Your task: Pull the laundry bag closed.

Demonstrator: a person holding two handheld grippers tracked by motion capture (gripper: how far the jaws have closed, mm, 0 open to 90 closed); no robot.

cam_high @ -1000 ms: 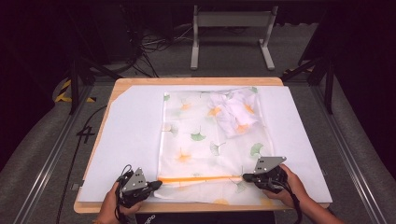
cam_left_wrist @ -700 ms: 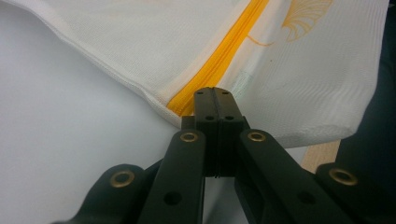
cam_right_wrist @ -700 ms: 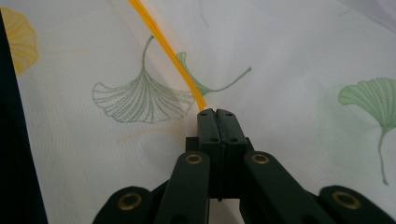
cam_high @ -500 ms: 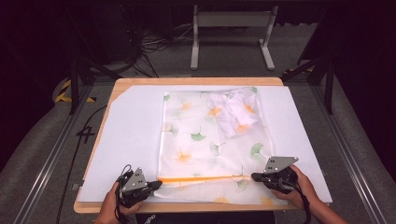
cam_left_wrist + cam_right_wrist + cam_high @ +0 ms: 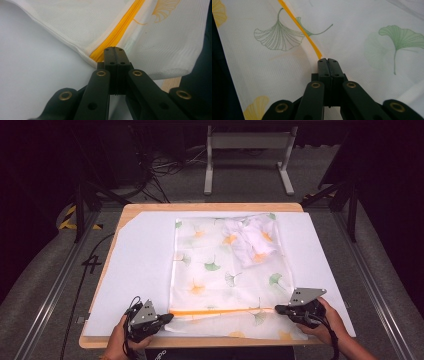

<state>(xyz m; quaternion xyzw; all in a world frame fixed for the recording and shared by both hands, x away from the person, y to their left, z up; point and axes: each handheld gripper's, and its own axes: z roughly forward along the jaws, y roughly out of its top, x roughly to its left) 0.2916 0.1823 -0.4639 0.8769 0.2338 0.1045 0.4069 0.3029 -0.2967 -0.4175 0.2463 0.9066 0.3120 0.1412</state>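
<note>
A: Where was the white mesh laundry bag printed with ginkgo leaves [image 5: 220, 270]?

B: Flat on the white sheet [image 5: 140, 270] covering the wooden table [image 5: 200, 206], its orange zipper [image 5: 220, 311] running left to right along the near end. A bundle of white cloth [image 5: 252, 240] sat inside at the far right.

A: And the 2 grippers?

B: The left gripper [image 5: 115, 53] was clamped on the zipper's left end. The right gripper [image 5: 328, 62] was closed at the zipper's right end, probably on the slider.

A: Which step?

B: Zipping, I judged. Next, the left should anchor while the right draws along the zipper line, keeping the mesh taut.
</note>
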